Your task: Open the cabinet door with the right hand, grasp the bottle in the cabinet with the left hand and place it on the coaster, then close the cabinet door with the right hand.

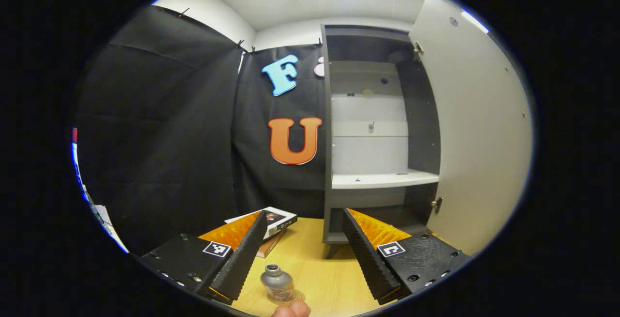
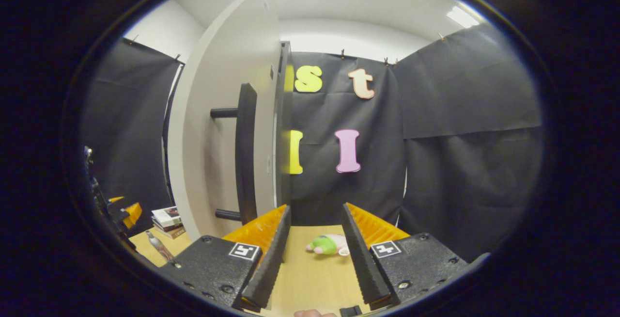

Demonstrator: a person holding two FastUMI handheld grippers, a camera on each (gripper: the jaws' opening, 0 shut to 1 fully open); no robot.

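Left tool spread above bottle at frame bottom, bench; right tool spread, cabinet door open left-centre.

Each claw carries ribbed fingers, screws, square marker.

Black cloth walls enclose a wooden table under a white ceiling.
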